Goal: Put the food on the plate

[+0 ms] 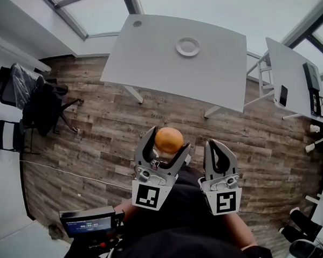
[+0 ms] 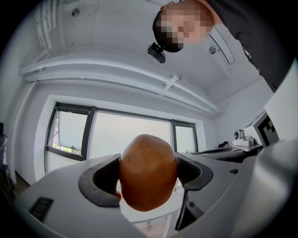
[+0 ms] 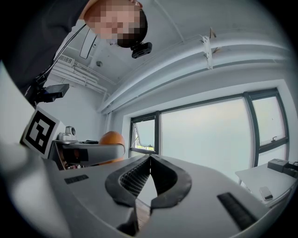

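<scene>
Right gripper (image 3: 150, 158): jaws together, tips meeting, nothing between. Left gripper (image 3: 95, 150) just to its left, round orange food (image 3: 111, 138) showing above its jaw. Marker cube (image 3: 39, 130) far left. Window (image 3: 205, 139) behind. Table (image 3: 265, 179) lower right. Person overhead.

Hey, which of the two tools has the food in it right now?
The left tool: its jaws clamp the round orange-brown food. The right tool is shut on nothing.
</scene>
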Available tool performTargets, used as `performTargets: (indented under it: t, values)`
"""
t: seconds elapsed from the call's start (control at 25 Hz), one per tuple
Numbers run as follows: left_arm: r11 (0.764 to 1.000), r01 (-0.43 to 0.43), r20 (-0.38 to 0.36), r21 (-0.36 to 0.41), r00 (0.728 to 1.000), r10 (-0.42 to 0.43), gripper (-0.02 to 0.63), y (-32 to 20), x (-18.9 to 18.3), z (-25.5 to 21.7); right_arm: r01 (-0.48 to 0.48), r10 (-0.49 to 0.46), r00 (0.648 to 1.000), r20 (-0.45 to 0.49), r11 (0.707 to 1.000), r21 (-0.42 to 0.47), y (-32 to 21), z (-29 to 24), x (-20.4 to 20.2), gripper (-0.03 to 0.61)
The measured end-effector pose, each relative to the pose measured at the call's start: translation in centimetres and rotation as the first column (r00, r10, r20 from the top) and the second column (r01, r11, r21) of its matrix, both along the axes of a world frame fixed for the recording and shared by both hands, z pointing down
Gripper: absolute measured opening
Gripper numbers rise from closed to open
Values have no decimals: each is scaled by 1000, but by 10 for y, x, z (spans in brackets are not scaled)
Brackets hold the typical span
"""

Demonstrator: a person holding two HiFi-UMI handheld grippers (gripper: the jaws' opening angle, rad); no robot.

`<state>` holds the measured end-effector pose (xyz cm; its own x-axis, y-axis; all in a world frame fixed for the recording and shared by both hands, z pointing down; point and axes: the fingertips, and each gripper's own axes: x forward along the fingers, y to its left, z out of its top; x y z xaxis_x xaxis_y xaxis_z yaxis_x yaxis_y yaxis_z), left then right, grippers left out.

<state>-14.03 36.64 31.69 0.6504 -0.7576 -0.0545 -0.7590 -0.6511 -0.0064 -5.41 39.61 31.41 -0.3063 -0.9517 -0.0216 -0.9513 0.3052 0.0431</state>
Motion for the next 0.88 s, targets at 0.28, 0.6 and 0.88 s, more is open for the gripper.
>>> performTargets:
  t: [0.28,0.6,0.88]
  values:
    - [999,45,1,-7,999,-45,347,-4,5,4,-4,4,1000,18,1000,-1,2,6,20,8]
    - [997,78,4,-16,997,-78,347,-1,16,8,6,-6,1000,29,1000,-2,7,10,37,8]
    - [998,59,28,-19,998,-58,347,-3,33,8,-21,22,998,61,1000,-21,10,16,54,8]
